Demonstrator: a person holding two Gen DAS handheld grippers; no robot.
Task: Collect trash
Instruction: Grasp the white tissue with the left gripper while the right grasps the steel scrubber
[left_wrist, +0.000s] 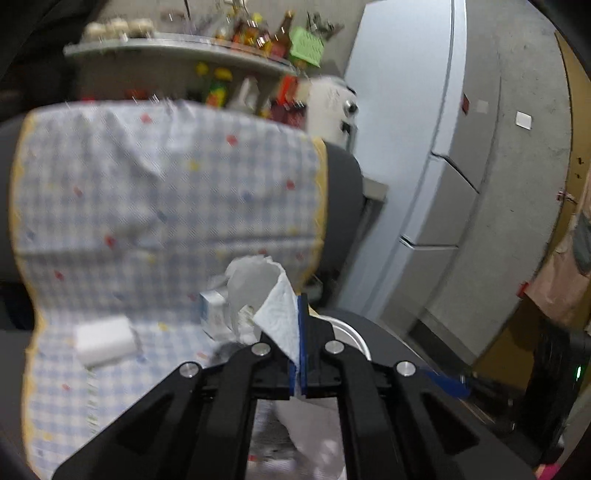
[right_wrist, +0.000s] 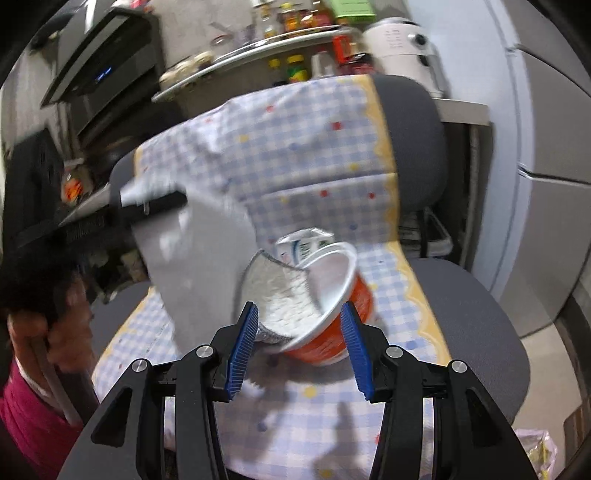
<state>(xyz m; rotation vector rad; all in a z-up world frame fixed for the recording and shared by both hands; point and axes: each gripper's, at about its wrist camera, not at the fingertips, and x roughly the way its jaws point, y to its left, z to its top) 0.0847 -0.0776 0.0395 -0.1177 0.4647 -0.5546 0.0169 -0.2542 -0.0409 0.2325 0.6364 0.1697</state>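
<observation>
Pickup step: your left tool (left_wrist: 300, 332) is pinching a paper towel (left_wrist: 277, 314), above the chair seat (left_wrist: 122, 387). Your right tool (right_wrist: 299, 347) is gripping the noodle cup (right_wrist: 332, 295) midway open. Next, bin both.

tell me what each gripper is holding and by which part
The left gripper pinches a white paper towel by its edge. The right gripper holds an orange instant-noodle bowl across its sides.
</observation>
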